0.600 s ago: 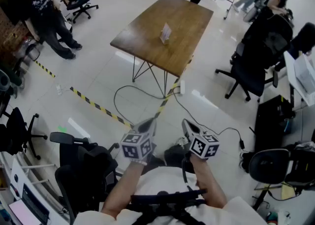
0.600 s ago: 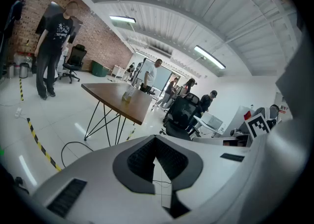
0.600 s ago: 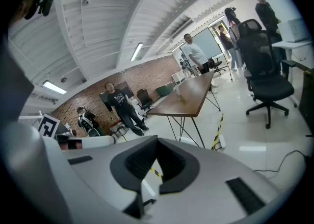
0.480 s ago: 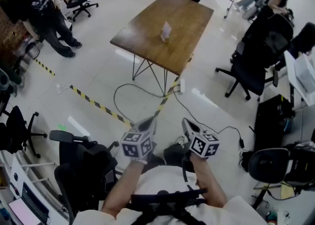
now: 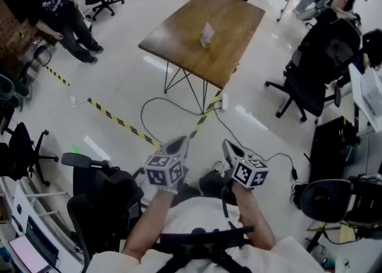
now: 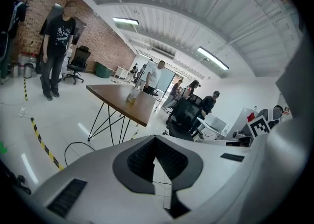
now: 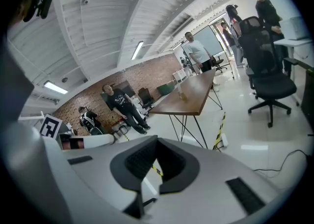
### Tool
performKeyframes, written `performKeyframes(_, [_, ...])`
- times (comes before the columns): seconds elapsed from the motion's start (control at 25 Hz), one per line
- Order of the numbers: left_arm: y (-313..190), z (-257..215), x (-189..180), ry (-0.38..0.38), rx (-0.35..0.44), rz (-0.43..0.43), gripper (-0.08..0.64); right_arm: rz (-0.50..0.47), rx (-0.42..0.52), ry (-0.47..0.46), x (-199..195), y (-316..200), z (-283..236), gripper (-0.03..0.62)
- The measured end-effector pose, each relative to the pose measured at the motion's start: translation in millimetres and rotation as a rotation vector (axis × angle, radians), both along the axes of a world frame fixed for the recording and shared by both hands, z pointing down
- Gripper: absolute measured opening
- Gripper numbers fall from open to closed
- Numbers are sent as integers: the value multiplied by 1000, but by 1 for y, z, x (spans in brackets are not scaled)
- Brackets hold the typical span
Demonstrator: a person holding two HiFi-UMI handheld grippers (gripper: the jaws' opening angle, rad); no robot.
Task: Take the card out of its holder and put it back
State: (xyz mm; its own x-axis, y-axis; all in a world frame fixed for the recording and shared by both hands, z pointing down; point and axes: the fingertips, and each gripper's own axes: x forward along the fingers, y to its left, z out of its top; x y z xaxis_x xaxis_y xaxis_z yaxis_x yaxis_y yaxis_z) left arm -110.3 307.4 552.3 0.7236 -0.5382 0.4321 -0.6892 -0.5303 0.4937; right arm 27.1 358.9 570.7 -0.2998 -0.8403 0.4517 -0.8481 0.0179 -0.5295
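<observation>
- Left claw (image 5: 178, 144): I hold it with jaws closed together, nothing between them.
- Right claw (image 5: 229, 147): just beside the left, jaws likewise closed and empty.
- Card (image 5: 207, 31): upright in its holder (image 5: 205, 42) on the wooden table (image 5: 179, 27), well ahead of both claws.
- Cable (image 5: 156, 106): lies on the floor (image 5: 119, 86) between my claws and the table.

On the table (image 5: 236, 24) (centrally): holder (image 5: 206, 34).
</observation>
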Motion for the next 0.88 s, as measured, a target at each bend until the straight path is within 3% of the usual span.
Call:
performKeyframes(0.52, [-22,-2,2,-12,9,-17,-3,-33,3,-15,-1,-31,0,0])
performKeyframes(0.88, [-48,-5,34,-26,11,-10,-3,-51,11,-25,25,-60,-5,0])
